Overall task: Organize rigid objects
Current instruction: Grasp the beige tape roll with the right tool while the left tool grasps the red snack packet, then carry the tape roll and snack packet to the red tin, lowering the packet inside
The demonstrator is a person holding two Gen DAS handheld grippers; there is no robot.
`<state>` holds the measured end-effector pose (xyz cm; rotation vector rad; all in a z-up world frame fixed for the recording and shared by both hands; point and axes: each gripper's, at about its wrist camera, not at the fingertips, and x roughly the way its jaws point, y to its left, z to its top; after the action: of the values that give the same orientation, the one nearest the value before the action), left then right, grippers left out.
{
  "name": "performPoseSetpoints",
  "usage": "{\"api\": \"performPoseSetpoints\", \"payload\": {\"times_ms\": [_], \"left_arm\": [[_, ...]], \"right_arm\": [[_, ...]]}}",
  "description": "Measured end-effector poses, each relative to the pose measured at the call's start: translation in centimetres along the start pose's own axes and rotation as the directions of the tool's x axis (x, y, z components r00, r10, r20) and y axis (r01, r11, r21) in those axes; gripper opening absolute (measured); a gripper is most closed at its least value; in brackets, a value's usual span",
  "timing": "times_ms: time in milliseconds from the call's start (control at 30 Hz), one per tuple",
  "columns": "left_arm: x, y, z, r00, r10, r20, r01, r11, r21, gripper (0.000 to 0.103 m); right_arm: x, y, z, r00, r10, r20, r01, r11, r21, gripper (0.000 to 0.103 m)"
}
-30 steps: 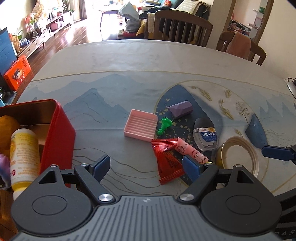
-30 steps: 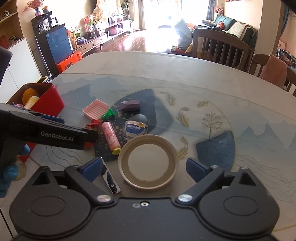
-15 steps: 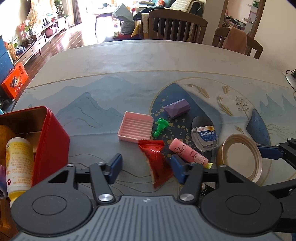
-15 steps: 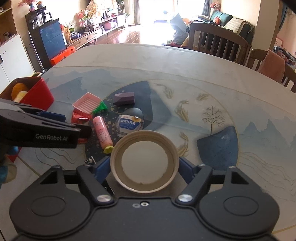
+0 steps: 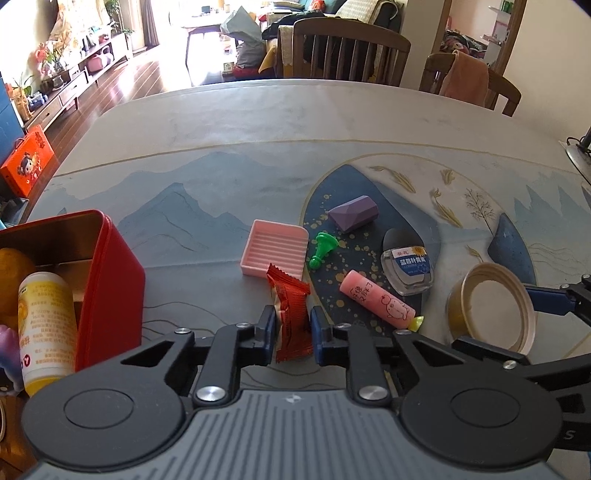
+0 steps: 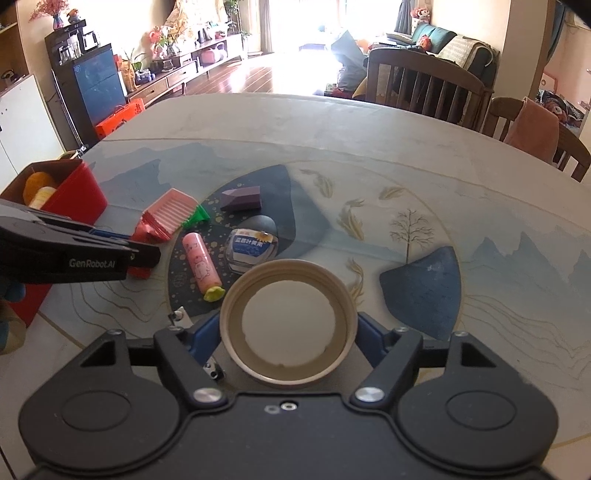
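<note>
Left wrist view: left gripper (image 5: 292,325) clamps the red snack packet (image 5: 291,314), lower centre. Right gripper (image 6: 288,332) grips the round tan lid (image 6: 289,324) by its rim. Table (image 5: 258,122), printed with blue mountains, fills mid-frame; red tin box (image 5: 110,280) at left edge. Wooden chairs (image 5: 343,55) and sunlit living room across the top.

Daylight floods in from the far windows (image 6: 295,22), blown out white; fisheye bends the edges, corners dark.
</note>
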<state>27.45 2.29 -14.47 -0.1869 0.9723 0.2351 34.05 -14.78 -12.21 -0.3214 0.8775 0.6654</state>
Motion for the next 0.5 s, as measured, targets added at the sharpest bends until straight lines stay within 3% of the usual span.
{"api": "performPoseSetpoints", "payload": {"times_ms": [500], "left_arm": [[-5.8, 0.8, -0.8, 0.998, -0.046, 0.044, 0.047, 0.999, -0.015, 0.019]], "right_arm": [[-5.6, 2.4, 0.3, 0.998, 0.038, 0.052, -0.037, 0.999, -0.019, 0.076]]}}
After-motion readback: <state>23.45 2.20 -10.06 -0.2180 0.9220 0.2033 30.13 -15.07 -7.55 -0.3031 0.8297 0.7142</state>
